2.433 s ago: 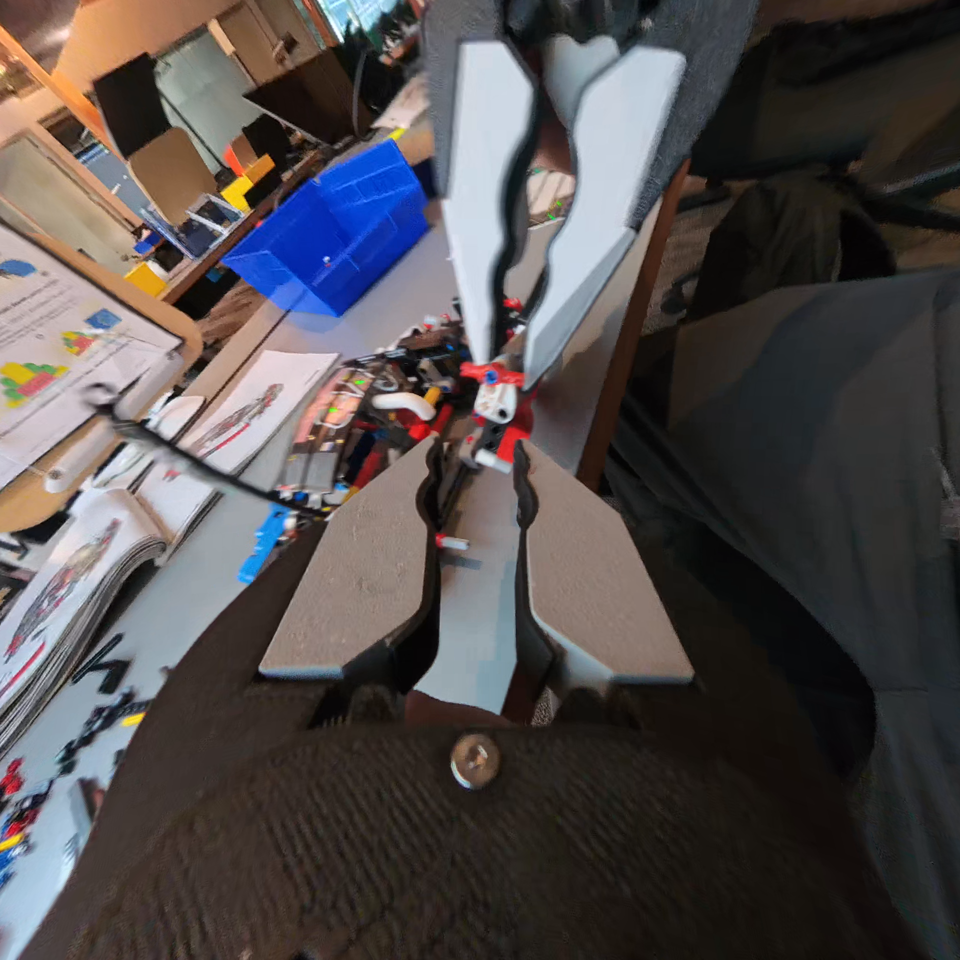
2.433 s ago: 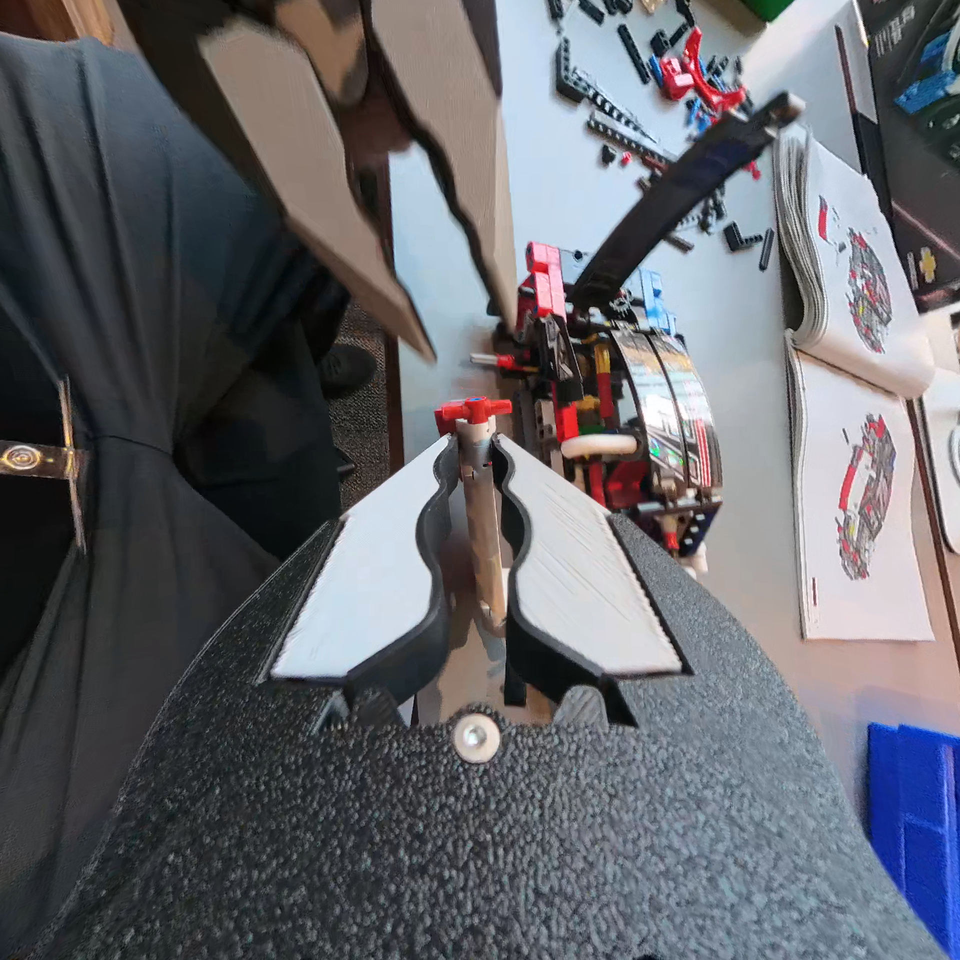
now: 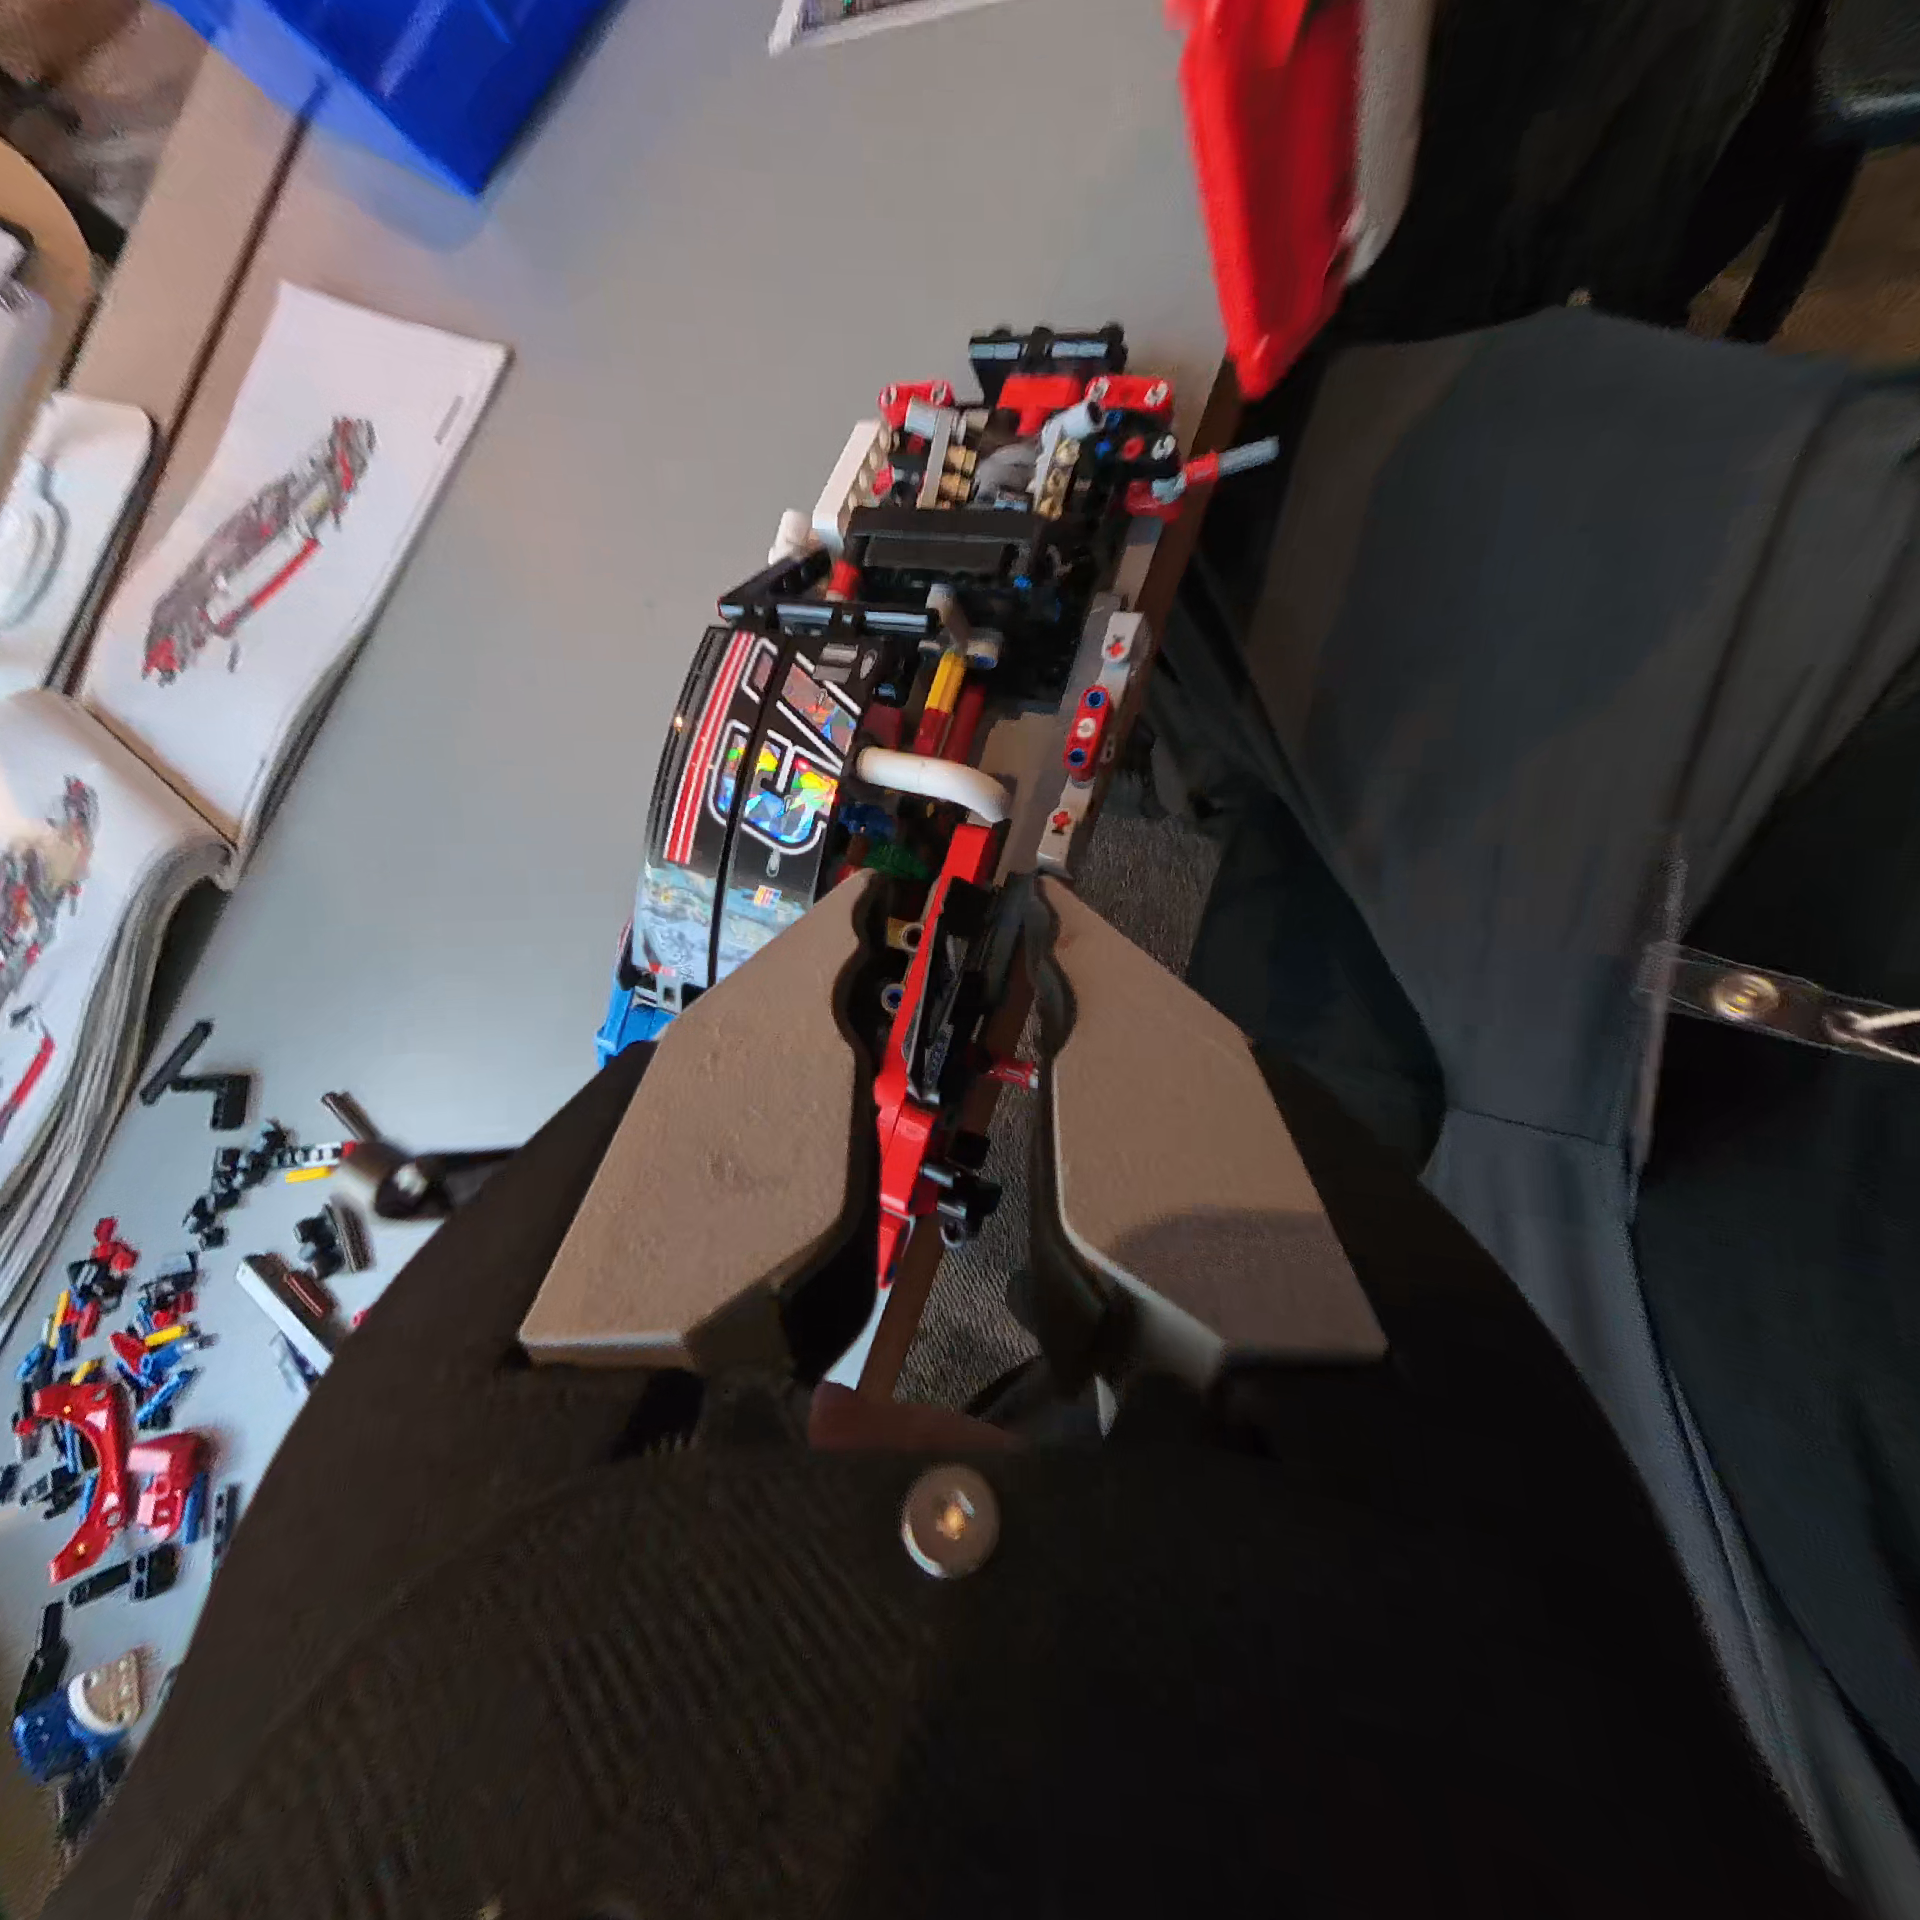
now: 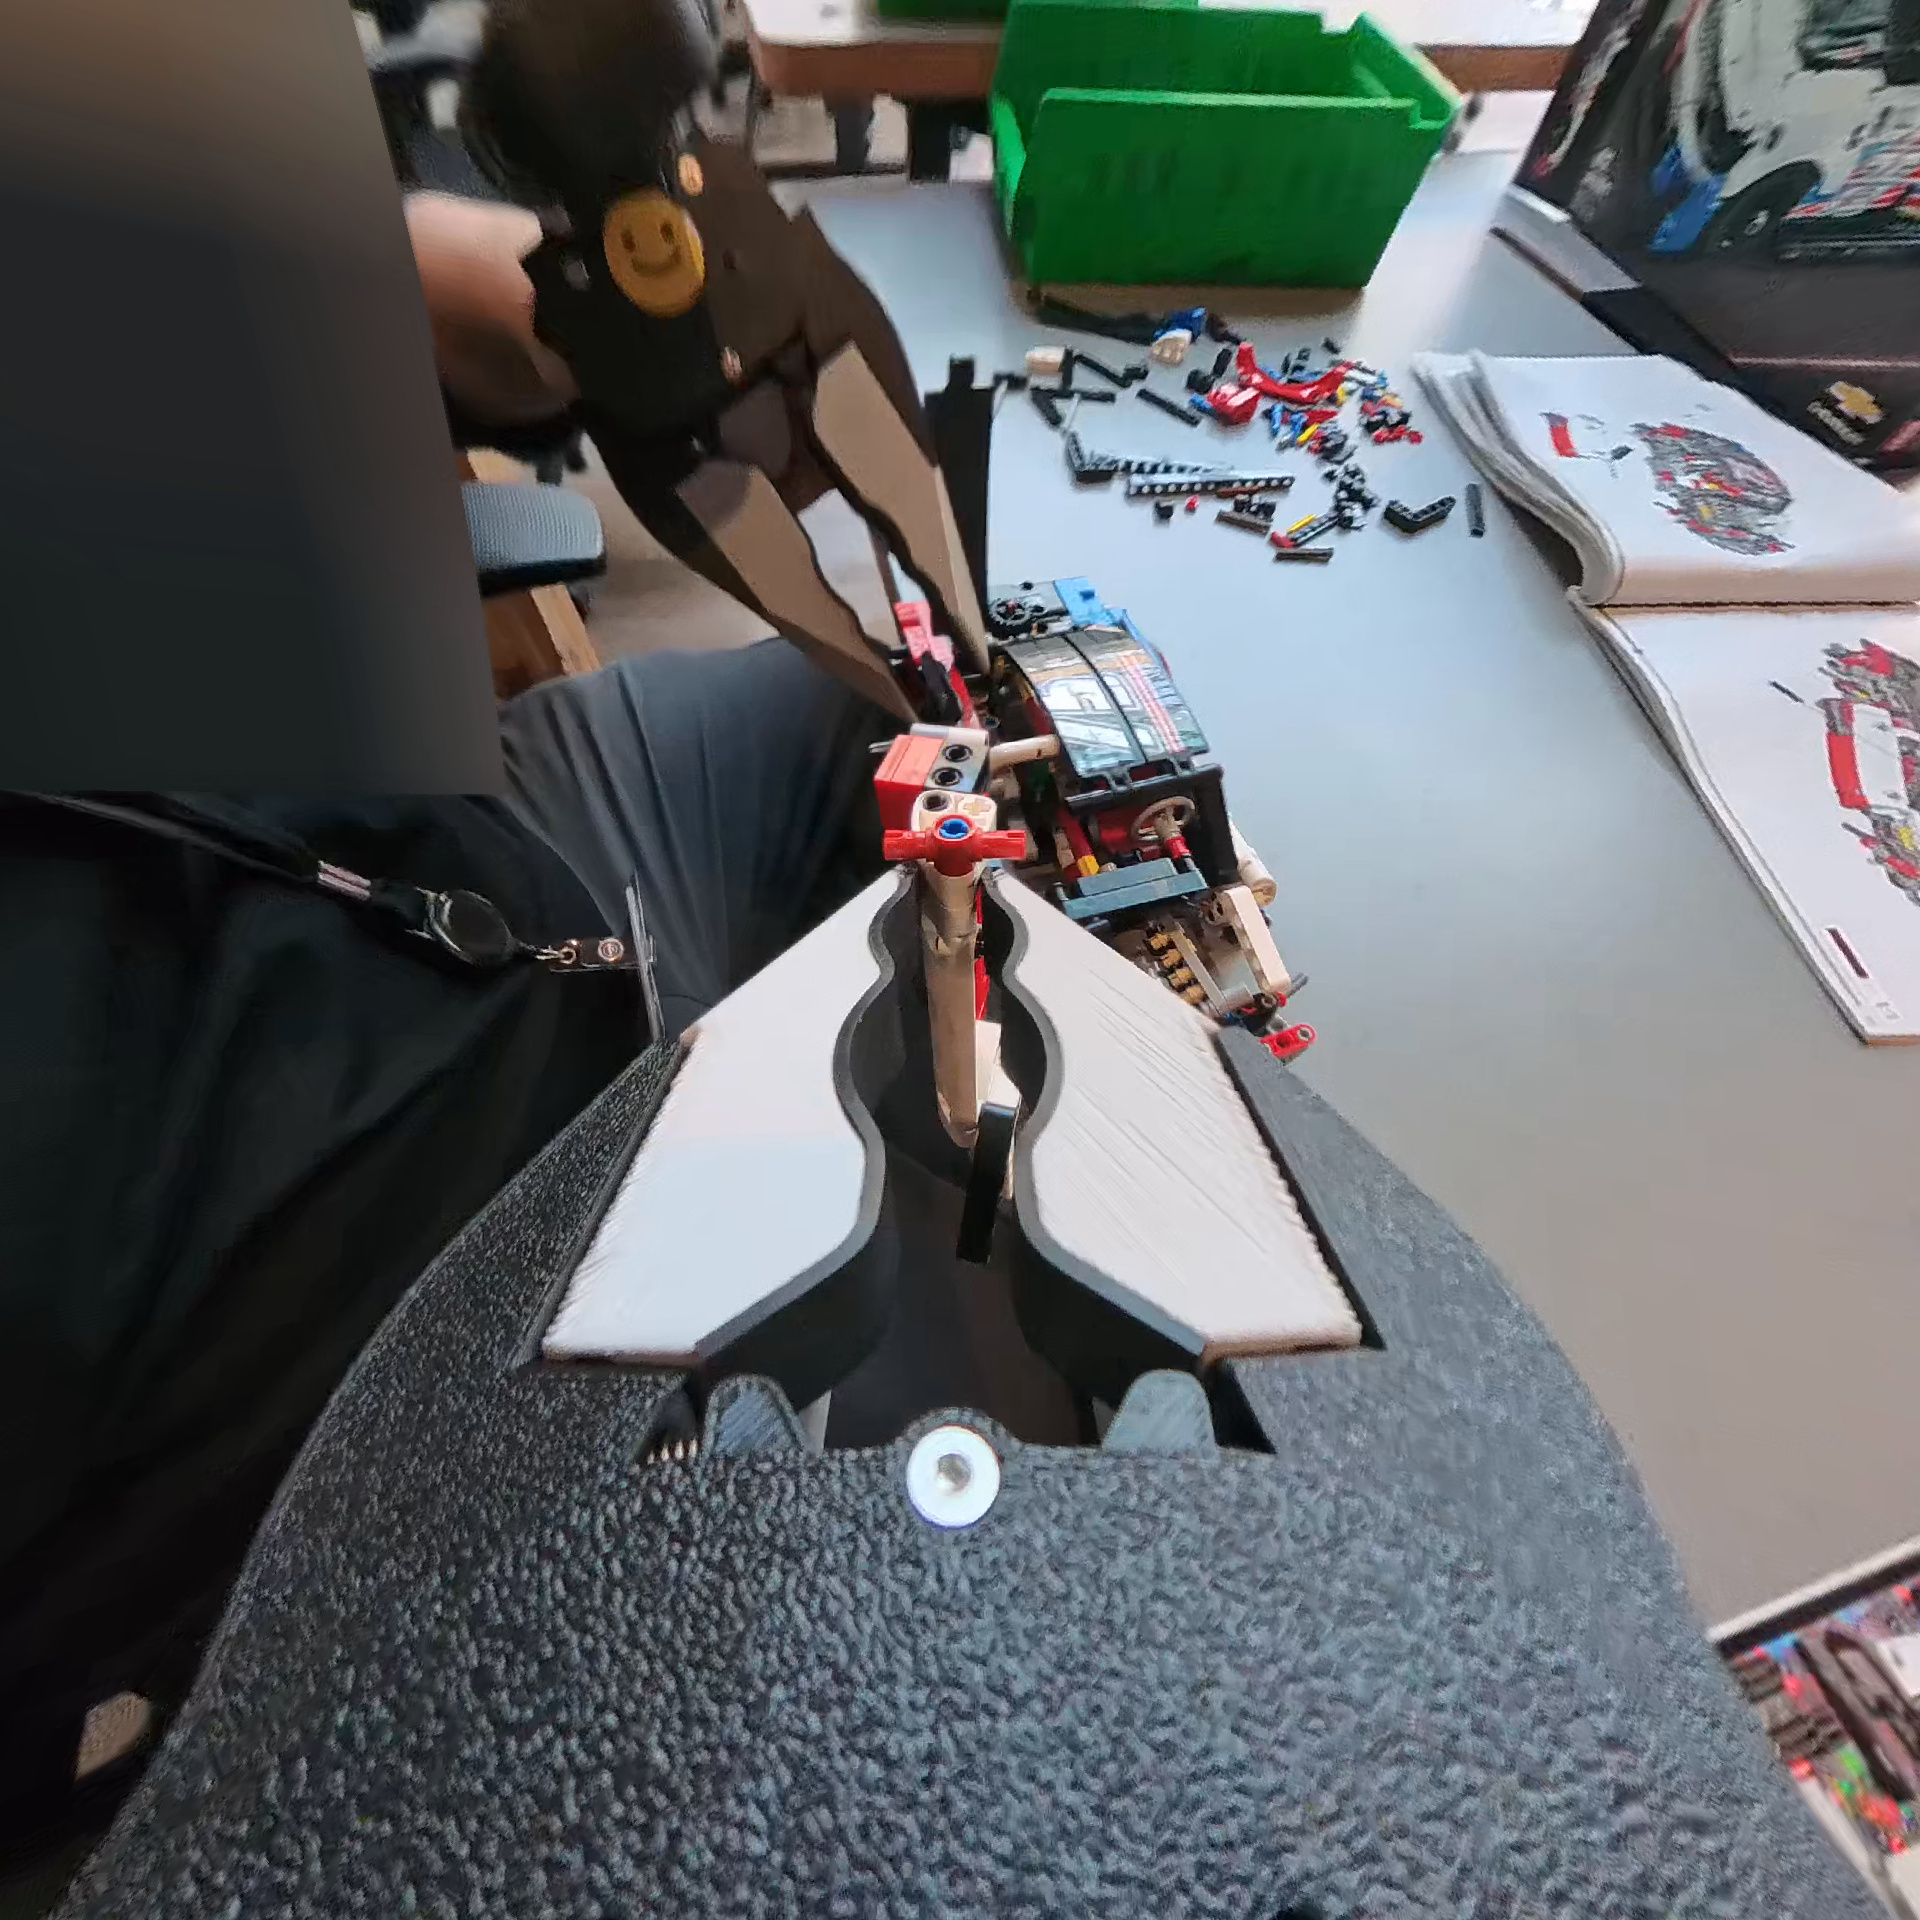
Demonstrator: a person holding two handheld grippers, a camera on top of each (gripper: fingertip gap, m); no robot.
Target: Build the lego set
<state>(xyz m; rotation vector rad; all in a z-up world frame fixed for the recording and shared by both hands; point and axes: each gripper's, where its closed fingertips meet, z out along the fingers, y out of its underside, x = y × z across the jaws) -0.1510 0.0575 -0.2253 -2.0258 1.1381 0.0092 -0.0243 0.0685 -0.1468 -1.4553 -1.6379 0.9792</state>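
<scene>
Right gripper (image 4: pixel 943 883): fingers pressed in on a slim pale-grey lego sub-assembly (image 4: pixel 954 997) that runs lengthwise between them. Red cross-shaped connector with a blue pin (image 4: pixel 953 837) stands proud just past the fingertips; a black piece hangs from the near end of the sub-assembly.

Left gripper (image 3: pixel 951 888): fingers pinching the near end of the lego car model (image 3: pixel 914 665), closed on its red side strip (image 3: pixel 925 1049). In the right wrist view the same gripper (image 4: pixel 940 691) comes down from the upper left, tips at the model's red edge, a yellow smiley badge (image 4: pixel 652 252) on its body.

Car model lies along the near edge of the grey table (image 3: pixel 582 436), partly overhanging it, black stickered panels uppermost. The held sub-assembly sits just beside the model's red block (image 4: pixel 928 767); contact cannot be told.

Farther out: loose lego pieces (image 4: pixel 1247 436) scattered on the table, open instruction booklet (image 4: pixel 1704 499), green bin (image 4: pixel 1205 145), blue bin (image 3: pixel 416 73), the set's box (image 4: pixel 1745 156). The person's dark clothing (image 4: pixel 260 1039) fills the left of the right wrist view.
</scene>
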